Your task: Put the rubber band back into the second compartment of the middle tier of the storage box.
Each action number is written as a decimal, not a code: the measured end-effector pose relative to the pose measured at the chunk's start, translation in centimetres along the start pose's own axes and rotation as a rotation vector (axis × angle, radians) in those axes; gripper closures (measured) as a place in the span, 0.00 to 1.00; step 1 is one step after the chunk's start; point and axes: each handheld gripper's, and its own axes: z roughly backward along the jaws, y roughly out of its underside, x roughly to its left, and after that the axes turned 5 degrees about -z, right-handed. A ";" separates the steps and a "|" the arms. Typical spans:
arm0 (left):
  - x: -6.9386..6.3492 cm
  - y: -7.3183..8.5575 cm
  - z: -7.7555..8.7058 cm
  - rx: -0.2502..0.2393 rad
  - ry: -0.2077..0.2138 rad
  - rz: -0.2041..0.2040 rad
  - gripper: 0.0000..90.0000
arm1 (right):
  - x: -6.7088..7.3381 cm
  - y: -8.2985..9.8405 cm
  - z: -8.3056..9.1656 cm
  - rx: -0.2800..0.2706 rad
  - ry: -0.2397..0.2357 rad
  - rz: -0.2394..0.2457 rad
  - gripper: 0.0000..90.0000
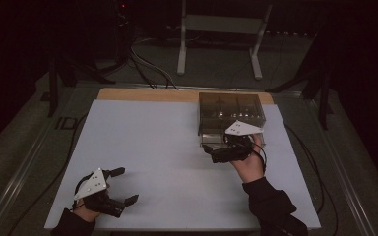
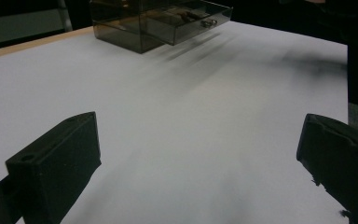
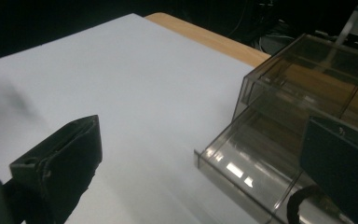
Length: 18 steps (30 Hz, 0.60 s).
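In the high view, your right gripper (image 1: 211, 150) sits right of centre at the smoky box's (image 1: 231, 110) drawer (image 1: 216, 138), while your left gripper (image 1: 123, 187) idles lower left, jaws spread and empty. The left gripper view shows the drawer (image 2: 191, 25) pulled out, top centre. In the right gripper view the jaws stand wide, holding nothing; the drawer (image 3: 247, 163) lies lower right. You seem mid-drawer-handling; next, line up on its front.

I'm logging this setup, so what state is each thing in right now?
Drawer: pulled partway out of its box.
Clear drawer box: upright at the table's far right.
Right gripper: open, at the drawer's front.
Left gripper: open, holding nothing, over the white sheet.
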 end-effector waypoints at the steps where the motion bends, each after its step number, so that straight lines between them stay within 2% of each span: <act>1: 0.0 0.0 0.0 0.001 -0.001 -0.001 0.00 | 0.0 0.2 0.0 0.000 0.002 0.004 0.00; 13: 0.0 0.0 0.0 0.001 -0.001 0.000 0.00 | -0.3 3.2 0.4 -0.005 -0.028 0.018 0.00; 18: 0.0 0.0 0.0 0.002 0.000 -0.003 0.00 | -0.7 4.6 0.6 0.009 -0.045 0.002 0.00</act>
